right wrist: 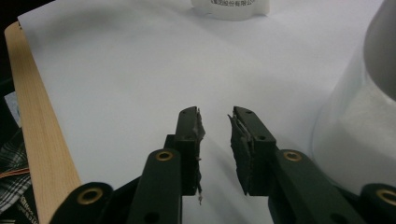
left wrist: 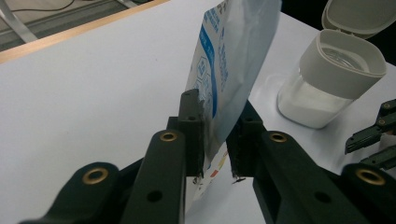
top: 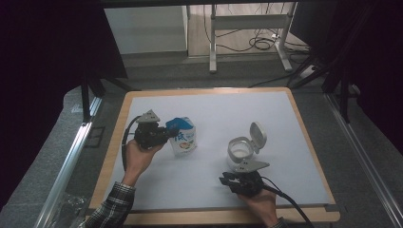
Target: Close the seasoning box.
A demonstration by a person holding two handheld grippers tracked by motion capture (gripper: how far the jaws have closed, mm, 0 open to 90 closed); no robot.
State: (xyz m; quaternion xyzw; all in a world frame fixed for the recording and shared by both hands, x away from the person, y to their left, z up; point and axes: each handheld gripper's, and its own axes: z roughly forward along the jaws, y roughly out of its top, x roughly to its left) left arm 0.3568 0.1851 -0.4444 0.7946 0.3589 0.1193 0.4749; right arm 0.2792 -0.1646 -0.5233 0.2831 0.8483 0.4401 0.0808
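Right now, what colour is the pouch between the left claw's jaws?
White with blue print, the pouch shows best in the left gripper view.

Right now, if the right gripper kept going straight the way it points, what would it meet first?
Nothing close: bare white table lies ahead of the right gripper; the jar stands beside its line. Farther off, probably the pouch, though depth is unclear.

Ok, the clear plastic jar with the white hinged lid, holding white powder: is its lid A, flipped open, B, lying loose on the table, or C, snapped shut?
A: the clear plastic jar has its white hinged lid standing up behind the open mouth, attached at the rim.
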